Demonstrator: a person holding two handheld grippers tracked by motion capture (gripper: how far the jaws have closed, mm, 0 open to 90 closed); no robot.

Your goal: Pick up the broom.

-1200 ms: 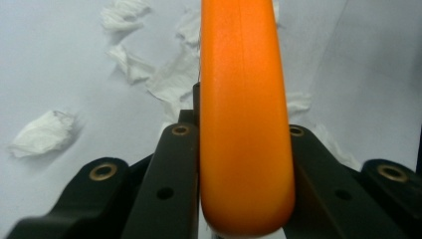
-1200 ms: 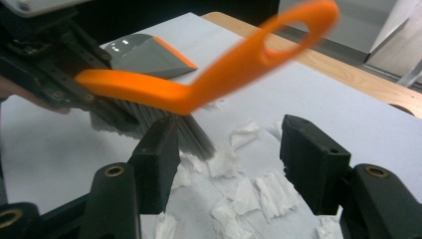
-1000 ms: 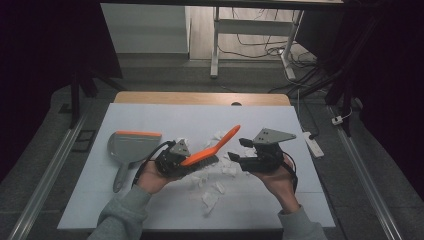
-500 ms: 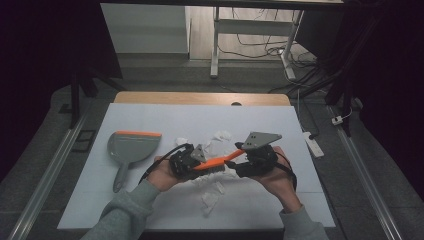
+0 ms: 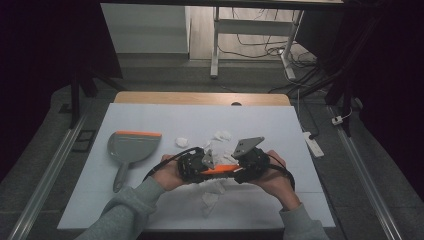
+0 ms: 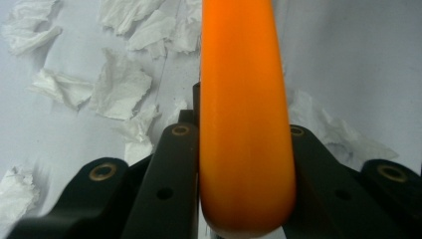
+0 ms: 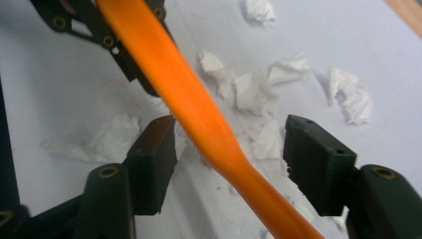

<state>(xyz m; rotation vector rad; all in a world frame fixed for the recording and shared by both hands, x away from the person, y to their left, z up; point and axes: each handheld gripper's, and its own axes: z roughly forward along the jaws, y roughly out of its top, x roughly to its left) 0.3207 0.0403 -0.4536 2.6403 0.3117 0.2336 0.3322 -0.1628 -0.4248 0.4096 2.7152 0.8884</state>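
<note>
An orange brush handle lies about level between my two grippers, low over the white table. My left gripper is shut on its thick rounded end, with both black jaws pressed against its sides. My right gripper faces it from the right. The handle's thin part runs between the right jaws, close to one and well apart from the other. These jaws have just been closing around the handle but stand open. Torn white paper scraps lie under and around both grippers.
A grey dustpan with an orange lip lies at the table's left, its handle pointing toward the front edge. More paper scraps sit near the front edge. A white power strip rests off the table's right edge.
The orange handle has swung down from a raised tilt to about level. The two hands have come together, and the right gripper's jaws now straddle the handle's far end.
</note>
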